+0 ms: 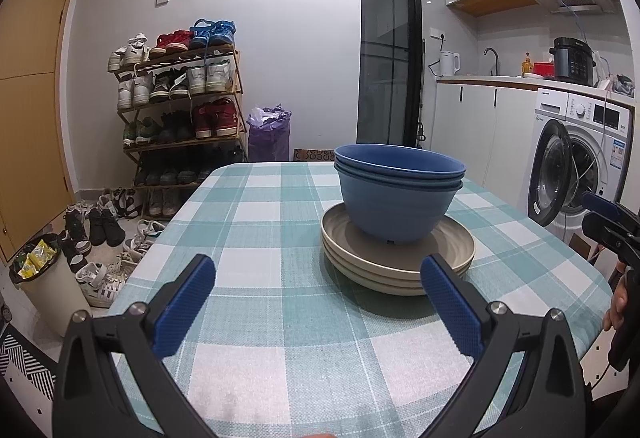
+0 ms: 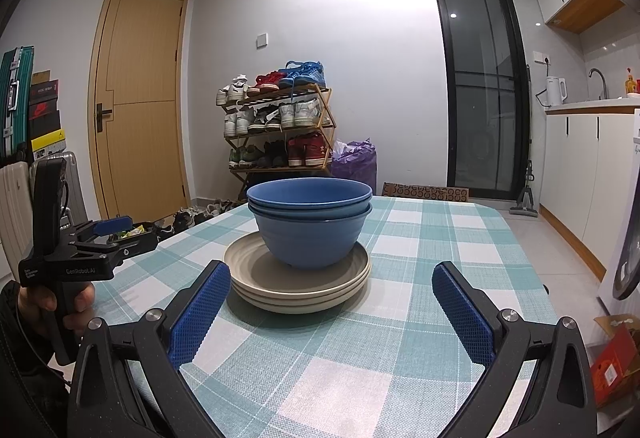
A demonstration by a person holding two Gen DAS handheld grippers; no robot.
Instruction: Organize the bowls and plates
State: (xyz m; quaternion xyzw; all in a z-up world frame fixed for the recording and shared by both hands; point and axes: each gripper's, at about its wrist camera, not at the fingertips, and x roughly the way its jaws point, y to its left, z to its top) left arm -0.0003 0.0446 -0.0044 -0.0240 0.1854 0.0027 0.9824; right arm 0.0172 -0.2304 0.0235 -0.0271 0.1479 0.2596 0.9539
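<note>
Two nested blue bowls [image 1: 398, 194] sit on a stack of three beige plates [image 1: 400, 270] on the checked tablecloth [image 1: 280, 318]. My left gripper [image 1: 316, 278] is open and empty, a short way in front of the stack and to its left. In the right wrist view the bowls [image 2: 310, 222] and plates [image 2: 298, 284] stand straight ahead. My right gripper [image 2: 332, 282] is open and empty, its fingertips close to the plates' near edge. Each gripper shows at the edge of the other's view: the right one [image 1: 608, 222], the left one [image 2: 104, 230].
A shoe rack [image 1: 180, 110] and loose shoes stand beyond the table's far left. A bin [image 1: 44, 278] is at the left. A washing machine [image 1: 576, 166] and a kitchen counter [image 1: 520, 80] are at the right. A door [image 2: 140, 98] lies beyond.
</note>
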